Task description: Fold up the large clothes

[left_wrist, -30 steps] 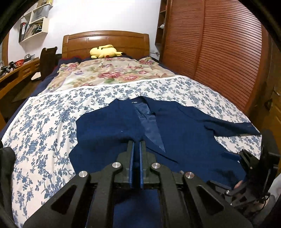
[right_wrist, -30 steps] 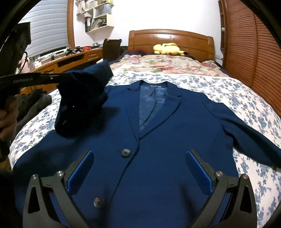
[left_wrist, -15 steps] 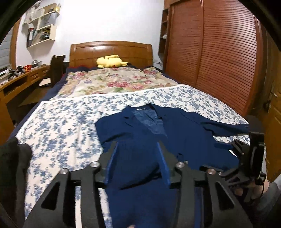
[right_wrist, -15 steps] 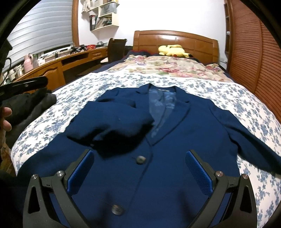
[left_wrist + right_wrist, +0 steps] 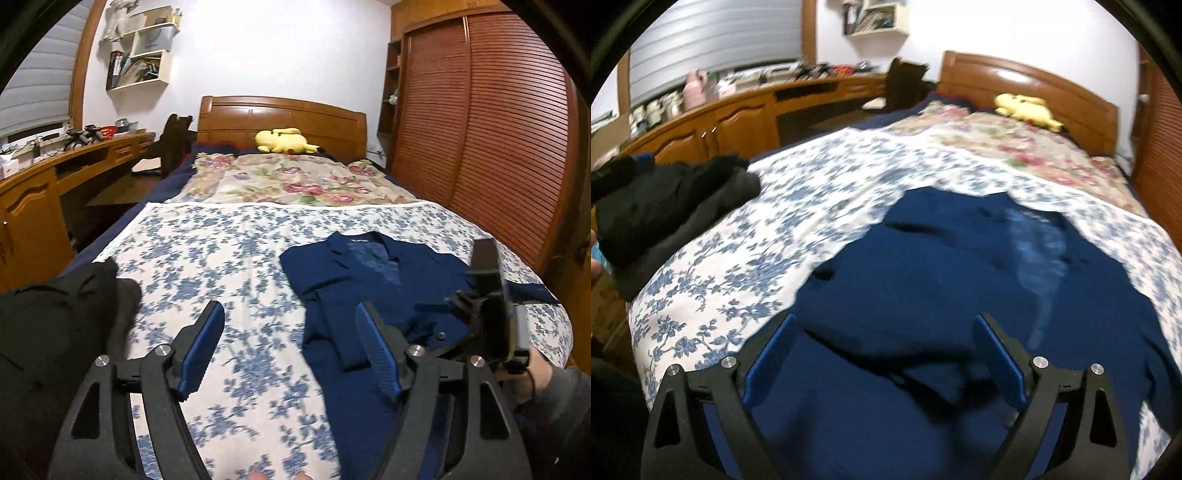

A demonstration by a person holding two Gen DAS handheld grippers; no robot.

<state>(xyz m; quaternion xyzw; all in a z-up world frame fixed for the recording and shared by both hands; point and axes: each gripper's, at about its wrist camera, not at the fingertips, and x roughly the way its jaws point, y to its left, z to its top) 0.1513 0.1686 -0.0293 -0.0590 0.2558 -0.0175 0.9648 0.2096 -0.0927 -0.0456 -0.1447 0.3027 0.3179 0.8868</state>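
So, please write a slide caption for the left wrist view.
Open left gripper above floral bedsheet, beside navy blue jacket.

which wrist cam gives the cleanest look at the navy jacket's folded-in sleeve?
Left wrist. The navy jacket is sharp there, and its folded-in sleeve lies across the front, cuff end visible. The right wrist view is closer but motion-blurred: the sleeve reads only as a dark ridge between that gripper's open fingers.

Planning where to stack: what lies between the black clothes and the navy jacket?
Only bare floral sheet between black clothes and navy jacket, in both views.
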